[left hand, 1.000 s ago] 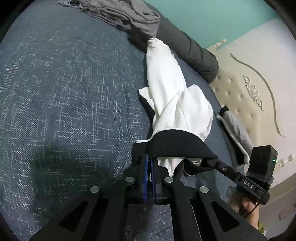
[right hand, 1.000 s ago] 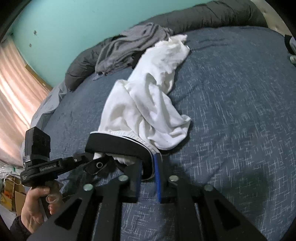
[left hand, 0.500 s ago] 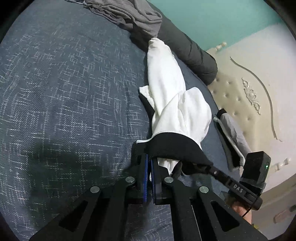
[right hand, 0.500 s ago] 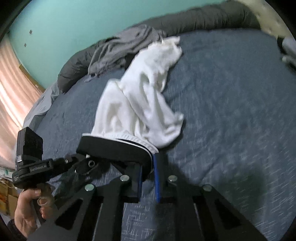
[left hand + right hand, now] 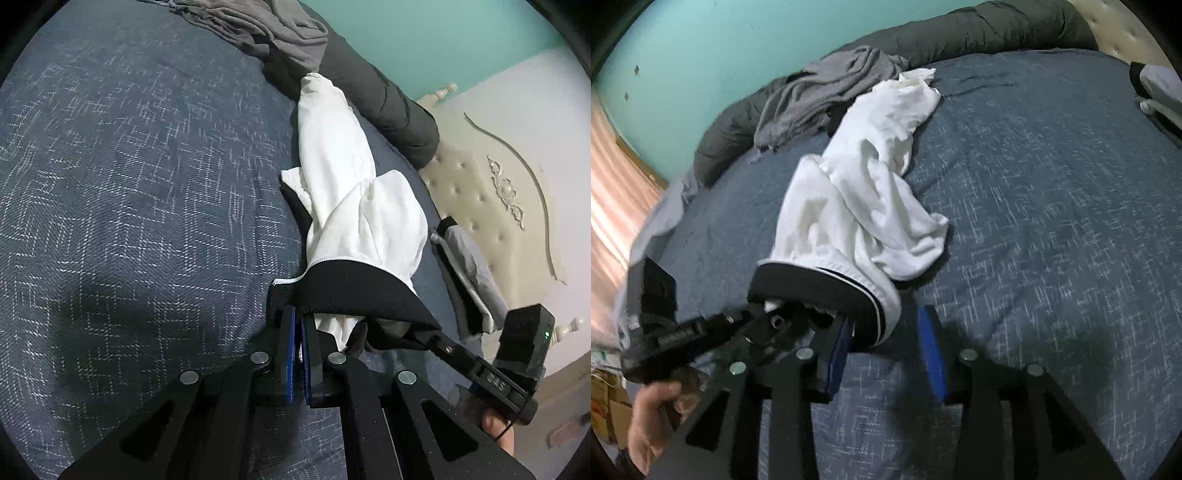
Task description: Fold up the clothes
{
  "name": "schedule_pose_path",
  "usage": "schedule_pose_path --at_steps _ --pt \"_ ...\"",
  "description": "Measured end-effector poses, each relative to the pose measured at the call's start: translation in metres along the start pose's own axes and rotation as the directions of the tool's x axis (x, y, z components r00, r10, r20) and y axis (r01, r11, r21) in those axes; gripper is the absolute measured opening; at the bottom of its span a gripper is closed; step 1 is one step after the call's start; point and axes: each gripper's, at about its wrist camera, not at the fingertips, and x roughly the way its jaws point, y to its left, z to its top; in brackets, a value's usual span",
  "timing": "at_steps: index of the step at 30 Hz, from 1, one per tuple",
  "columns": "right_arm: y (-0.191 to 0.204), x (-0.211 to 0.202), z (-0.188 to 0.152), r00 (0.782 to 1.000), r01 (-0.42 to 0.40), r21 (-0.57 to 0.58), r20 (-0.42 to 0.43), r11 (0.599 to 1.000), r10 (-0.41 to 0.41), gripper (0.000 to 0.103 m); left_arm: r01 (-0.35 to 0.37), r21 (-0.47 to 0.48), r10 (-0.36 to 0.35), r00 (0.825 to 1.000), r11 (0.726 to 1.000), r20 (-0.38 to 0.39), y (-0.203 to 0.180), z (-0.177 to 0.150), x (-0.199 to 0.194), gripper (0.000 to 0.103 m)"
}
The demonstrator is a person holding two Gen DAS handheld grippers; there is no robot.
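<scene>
Bedspread (image 5: 129, 184); white garment (image 5: 343, 177) lengthwise toward pillow (image 5: 388, 107)

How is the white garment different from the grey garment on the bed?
The white garment has a black waistband and lies stretched toward the camera, gripped at that band by the left tool. The grey garment is one colour, crumpled at the far edge, untouched. Both lie unfolded.

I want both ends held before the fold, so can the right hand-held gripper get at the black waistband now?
Probably yes: the right hand-held gripper has just been opening, and the black waistband lies at its left finger with nothing between.
</scene>
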Motion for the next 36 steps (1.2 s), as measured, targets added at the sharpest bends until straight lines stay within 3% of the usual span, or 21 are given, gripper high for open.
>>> schedule_pose_path --at_steps 4,6,8,26,36 --pt "-0.006 0.006 0.000 1.000 0.002 0.042 -0.001 0.999 -0.002 0.033 -0.004 0.001 0.004 1.000 1.000 0.006 0.004 -0.004 -0.005 0.003" --pt "-0.005 0.005 0.002 1.000 0.002 0.036 0.008 0.999 -0.002 0.014 0.000 -0.001 0.000 1.000 1.000 0.007 0.004 -0.005 -0.004 0.003" --pt "-0.001 0.005 0.006 1.000 0.000 0.027 0.005 1.000 0.000 0.007 -0.001 0.006 0.001 1.000 1.000 0.005 0.003 -0.006 -0.004 0.003" --pt "0.033 -0.043 0.039 0.996 -0.009 -0.083 0.088 0.996 0.016 0.003 0.011 -0.007 -0.010 0.999 1.000 0.043 -0.018 -0.021 -0.031 0.003" --pt "0.068 -0.124 0.073 0.976 -0.051 -0.158 0.200 0.986 0.083 0.003 -0.007 0.033 0.004 0.996 0.999 0.091 -0.078 -0.003 -0.089 0.003"
